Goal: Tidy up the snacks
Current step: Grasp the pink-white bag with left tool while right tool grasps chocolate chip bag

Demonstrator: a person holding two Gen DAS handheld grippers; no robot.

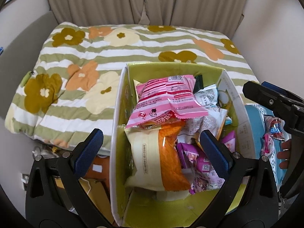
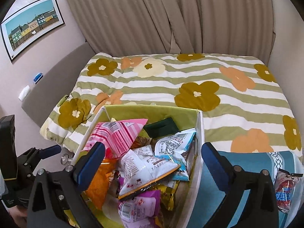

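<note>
A white box with green lining (image 1: 118, 98) stands against the bed, heaped with snack packets. A pink striped packet (image 1: 167, 98) lies on top, above a cream-and-orange packet (image 1: 157, 157) and purple packets (image 1: 201, 161). My left gripper (image 1: 152, 152) hangs open over the box's near end, its fingers clear of the packets. In the right wrist view my right gripper (image 2: 153, 161) is open above the same box (image 2: 199, 133), with a white packet (image 2: 144, 169) lying loose below its fingers. The right gripper (image 1: 254, 87) also shows at the left view's right edge.
A floral striped blanket (image 2: 171, 87) covers the bed behind the box. Right of the box stands a teal container (image 2: 247, 163) bearing a clear packet of red snacks (image 2: 286, 190). A hand (image 1: 285, 152) holds the right tool. Brown cartons (image 1: 95, 190) lie at lower left.
</note>
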